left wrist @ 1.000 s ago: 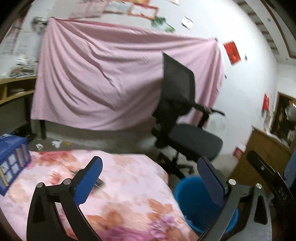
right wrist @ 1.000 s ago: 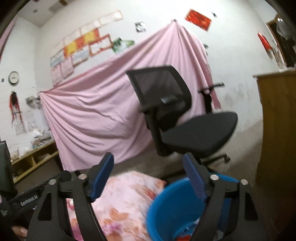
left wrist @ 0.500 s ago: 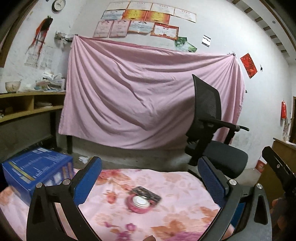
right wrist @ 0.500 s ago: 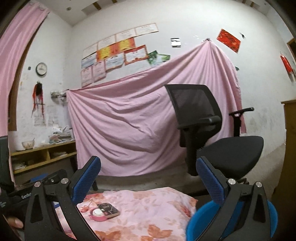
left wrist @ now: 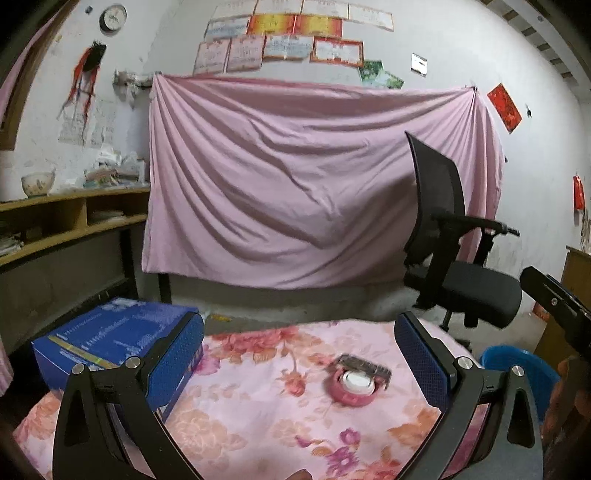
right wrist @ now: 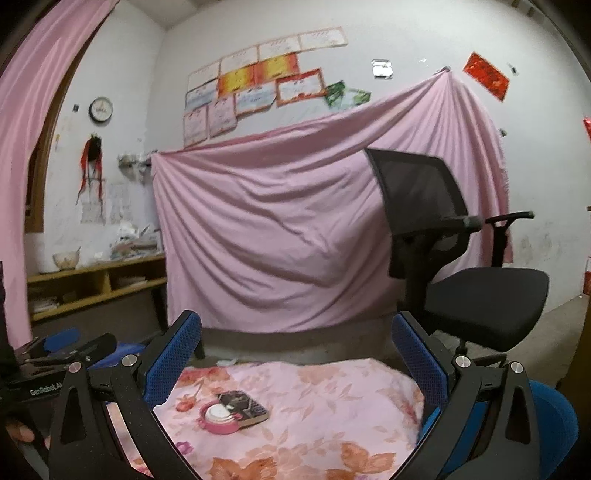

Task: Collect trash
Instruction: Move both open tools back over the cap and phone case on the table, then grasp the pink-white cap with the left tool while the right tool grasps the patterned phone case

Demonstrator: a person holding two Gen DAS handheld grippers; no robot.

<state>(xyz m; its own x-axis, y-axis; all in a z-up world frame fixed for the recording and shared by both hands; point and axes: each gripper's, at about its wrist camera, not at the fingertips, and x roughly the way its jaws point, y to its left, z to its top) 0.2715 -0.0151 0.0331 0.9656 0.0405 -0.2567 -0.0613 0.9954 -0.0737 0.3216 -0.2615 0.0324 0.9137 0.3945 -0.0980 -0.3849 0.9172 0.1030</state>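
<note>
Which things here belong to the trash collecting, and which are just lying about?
Job:
pink round container
dark flat packet
blue bin
left tool, right tool, both open

Lying about:
blue box
office chair

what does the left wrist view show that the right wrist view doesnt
Only the left wrist view shows the blue box on the floral cloth in full.
Only the right wrist view shows the whole office chair, both armrests included, and the left hand-held gripper's body at its left edge.
Both show open, empty jaws, the pink round container against a dark flat packet, the blue bin, the hung pink sheet and the clock.
</note>
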